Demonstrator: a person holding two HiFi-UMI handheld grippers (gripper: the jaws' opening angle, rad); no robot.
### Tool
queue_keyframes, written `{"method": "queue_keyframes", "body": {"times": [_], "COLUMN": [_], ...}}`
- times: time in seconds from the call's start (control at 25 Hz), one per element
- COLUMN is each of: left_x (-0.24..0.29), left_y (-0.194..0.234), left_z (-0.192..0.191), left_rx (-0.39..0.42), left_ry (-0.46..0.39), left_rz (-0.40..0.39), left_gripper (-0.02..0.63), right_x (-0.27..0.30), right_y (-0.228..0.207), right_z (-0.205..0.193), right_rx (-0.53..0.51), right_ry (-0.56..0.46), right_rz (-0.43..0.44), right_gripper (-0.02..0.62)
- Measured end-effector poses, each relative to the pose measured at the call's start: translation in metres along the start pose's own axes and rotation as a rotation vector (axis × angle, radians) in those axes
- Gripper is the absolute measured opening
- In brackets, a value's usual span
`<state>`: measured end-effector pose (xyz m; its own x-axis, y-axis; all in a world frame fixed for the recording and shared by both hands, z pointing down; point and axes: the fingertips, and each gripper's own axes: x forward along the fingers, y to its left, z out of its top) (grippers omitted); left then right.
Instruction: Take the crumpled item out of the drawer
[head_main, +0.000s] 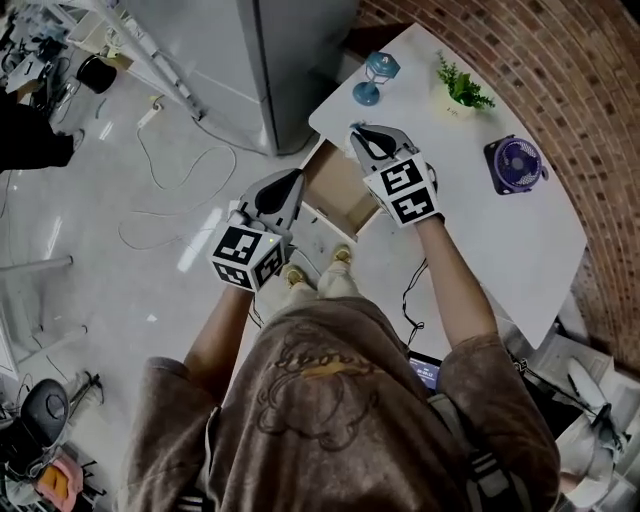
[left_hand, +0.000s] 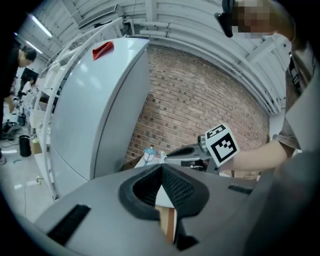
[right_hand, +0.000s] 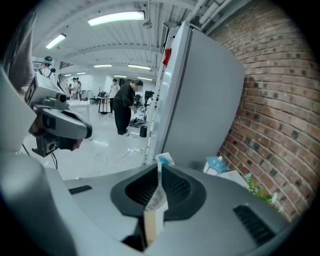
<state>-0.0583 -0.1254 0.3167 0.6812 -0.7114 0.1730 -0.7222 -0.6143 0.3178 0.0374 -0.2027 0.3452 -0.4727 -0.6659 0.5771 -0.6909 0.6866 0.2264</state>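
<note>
Above the open drawer (head_main: 338, 188) of a white table (head_main: 480, 240), a person holds two handheld grippers. The right gripper (right_hand: 160, 167) is clamped on the crumpled item (right_hand: 156, 197), a thin, creased white wrapper with a blue tip that pokes up between the pinched jaws. The left gripper (left_hand: 161, 167), at the drawer's 8 o'clock in the head view, has its jaws together on nothing. The wooden drawer floor looks bare, so the item appears already out and held just over the drawer's far edge. On the tabletop, a small blue lantern (head_main: 374, 75) stands at the right gripper's 12 o'clock, a potted plant (head_main: 460, 90) at 2 o'clock and a purple desk fan (head_main: 515, 163) at 3 o'clock. The next move probably calls for carrying the wrapper to bare tabletop, keeping the pinch firm, since so thin a wrapper could slip.
</note>
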Motion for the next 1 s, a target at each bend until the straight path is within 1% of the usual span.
{"method": "queue_keyframes", "body": {"times": [0.16,0.36,0.64,0.84,1.0], "left_x": [-0.002,-0.003,-0.005,-0.005,-0.008], "left_y": [-0.011,-0.024,-0.029,-0.033,-0.034], "left_z": [0.015,0.028,0.046,0.053,0.049], "left_rx": [0.024,0.032,0.035,0.036,0.029], "left_ry": [-0.012,-0.022,-0.048,-0.063,-0.063], "left_rz": [-0.019,-0.041,-0.037,-0.036,-0.021], "left_gripper": [0.008,0.008,0.008,0.008,0.008], "right_x": [-0.028,-0.058,-0.090,-0.106,-0.112], "right_y": [-0.021,-0.043,-0.061,-0.061,-0.058], "right_z": [0.020,0.037,0.053,0.054,0.049], "right_rx": [0.047,0.101,0.196,0.209,0.214], "right_ry": [-0.078,-0.161,-0.278,-0.325,-0.334], "right_rz": [-0.027,-0.049,-0.040,-0.018,-0.002], "right_gripper": [0.025,0.025,0.026,0.026,0.026]}}
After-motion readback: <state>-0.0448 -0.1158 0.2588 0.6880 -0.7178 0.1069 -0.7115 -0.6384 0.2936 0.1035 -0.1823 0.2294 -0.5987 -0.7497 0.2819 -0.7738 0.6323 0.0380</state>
